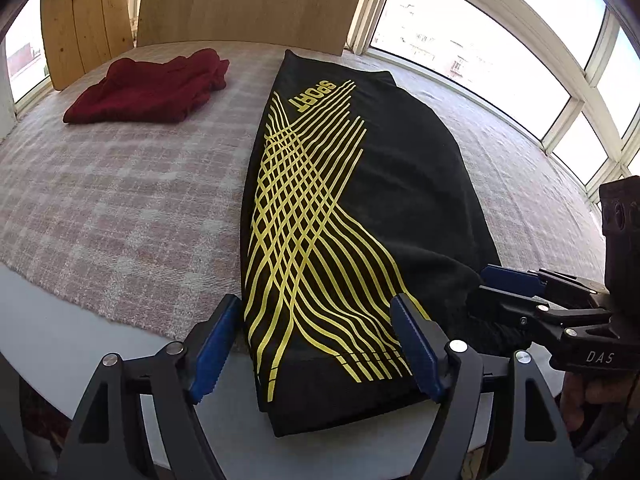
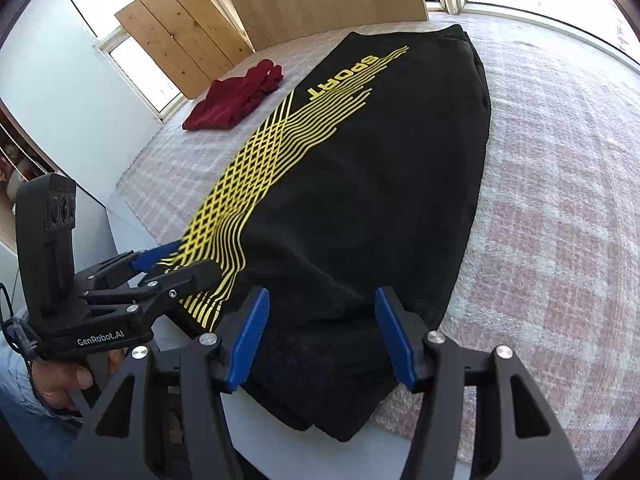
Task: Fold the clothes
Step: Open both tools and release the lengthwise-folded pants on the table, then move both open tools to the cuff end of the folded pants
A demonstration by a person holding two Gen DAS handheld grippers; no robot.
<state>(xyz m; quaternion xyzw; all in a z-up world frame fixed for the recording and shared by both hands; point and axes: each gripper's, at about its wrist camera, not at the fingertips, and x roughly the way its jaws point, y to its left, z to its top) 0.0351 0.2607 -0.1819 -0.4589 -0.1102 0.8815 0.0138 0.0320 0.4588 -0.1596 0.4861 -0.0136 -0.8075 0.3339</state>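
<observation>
Garment, left wrist view: black fabric shirt with yellow line print and "SPORT" lettering (image 1: 352, 208) lay as a long narrow strip on the pink-and-white checked woven blanket (image 1: 120, 200), its near end hanging over the white table edge (image 1: 60, 336).
Left gripper, left wrist view: black two-finger left gripper with blue pads (image 1: 316, 344) stood wide open, its jaws either side of the strip's near end, gripping nothing.
Right gripper, left wrist view: black right gripper with blue pads (image 1: 486, 280) met the strip's right near corner; whether it held cloth could not be told here.
Placement, judged: both tools sat at the near hem, apparently to lift it for a fold toward the far end.
Other item: dark red folded garment (image 1: 152, 92) lay well apart at far left, near the pale wooden boards (image 1: 248, 0).
Garment, right wrist view: the strip ran away from the camera, collar end far.
Right gripper, right wrist view: the tool (image 2: 320, 336) was wide open astride the bunched near corner, holding nothing.
Left gripper, right wrist view: the tool (image 2: 176, 266) lay over the printed corner, fingers apart.
Edges and room: blanket lay bare on the right of the strip and beyond its far end; windows (image 1: 480, 60) bounded the far side.
</observation>
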